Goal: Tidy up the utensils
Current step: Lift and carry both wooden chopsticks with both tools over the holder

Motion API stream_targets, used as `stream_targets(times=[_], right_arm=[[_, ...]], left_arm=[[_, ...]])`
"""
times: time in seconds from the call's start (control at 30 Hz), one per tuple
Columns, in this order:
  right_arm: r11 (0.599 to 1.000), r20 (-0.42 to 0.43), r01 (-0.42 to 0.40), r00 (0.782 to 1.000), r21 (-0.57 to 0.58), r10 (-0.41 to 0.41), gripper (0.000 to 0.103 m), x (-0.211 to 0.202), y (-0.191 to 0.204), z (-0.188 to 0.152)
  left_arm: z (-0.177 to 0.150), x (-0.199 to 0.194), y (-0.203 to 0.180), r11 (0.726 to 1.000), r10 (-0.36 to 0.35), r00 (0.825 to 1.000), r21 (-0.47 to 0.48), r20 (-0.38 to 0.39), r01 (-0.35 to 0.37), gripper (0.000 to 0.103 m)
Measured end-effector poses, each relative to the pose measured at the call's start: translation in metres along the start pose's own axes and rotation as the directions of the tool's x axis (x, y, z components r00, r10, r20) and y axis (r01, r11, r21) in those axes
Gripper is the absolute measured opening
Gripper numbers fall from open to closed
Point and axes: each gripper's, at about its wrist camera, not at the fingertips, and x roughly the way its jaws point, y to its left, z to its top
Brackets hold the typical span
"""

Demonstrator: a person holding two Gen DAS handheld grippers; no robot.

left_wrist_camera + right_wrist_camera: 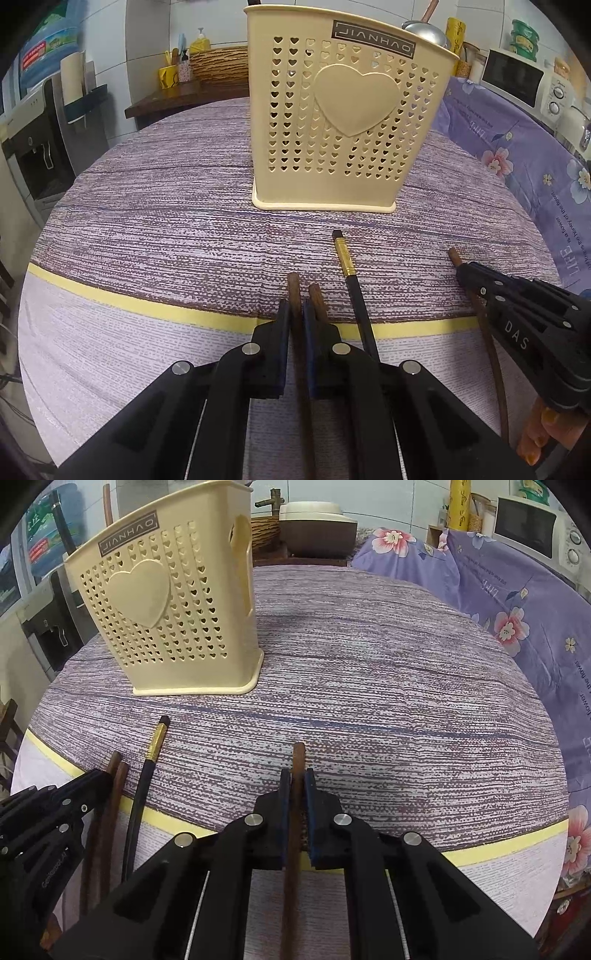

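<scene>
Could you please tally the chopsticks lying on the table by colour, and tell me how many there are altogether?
Brown wooden chopsticks: 3, one in the left gripper, one beside it, one in the right gripper.
Black chopstick with gold band: 1.
Total: 4.

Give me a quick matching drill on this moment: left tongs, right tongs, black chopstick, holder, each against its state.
Things:
1. left tongs
2. right tongs
3. black chopstick
4. cream holder

States:
A. lying loose on the cloth
B. standing upright
C. closed on one brown chopstick, a second just outside
D. closed on a lone brown chopstick

Pairs: 1-C, 2-D, 3-A, 4-B
</scene>
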Motion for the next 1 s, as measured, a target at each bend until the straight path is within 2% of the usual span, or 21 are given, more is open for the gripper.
stream_targets(times=[0.17,0.33,0.43,0.67,0.83,1.0], right_arm=[[0.999,0.033,-0.048,0.998,0.001,0.048,0.008,-0.015,0.0,0.003],[0.99,0.089,-0.14,0.986,0.01,0.138,0.008,-0.044,-0.004,0.011],[0.985,0.149,-0.175,0.974,0.006,0.172,0.008,-0.068,-0.008,0.02],[0.966,0.273,-0.254,0.927,-0.042,0.256,0.008,-0.121,-0.016,0.038],[0.955,0.312,-0.288,0.903,-0.069,0.294,0.008,-0.149,-0.021,0.046],[0.958,0.353,-0.273,0.89,-0.091,0.287,0.008,-0.17,-0.023,0.054]], left_arm=[[0.005,-0.014,0.003,1.0,-0.023,0.999,-0.009,0.044,0.024,0.008],[0.014,-0.04,0.007,0.999,-0.05,0.993,-0.014,0.103,0.052,0.008],[0.021,-0.058,0.013,0.997,-0.066,0.987,-0.017,0.146,0.069,0.008],[0.035,-0.1,0.022,0.997,-0.075,0.966,-0.009,0.249,0.08,0.008],[0.044,-0.123,0.028,0.997,-0.07,0.95,0.002,0.306,0.073,0.008],[0.053,-0.139,0.032,0.996,-0.082,0.935,0.004,0.344,0.086,0.008]])
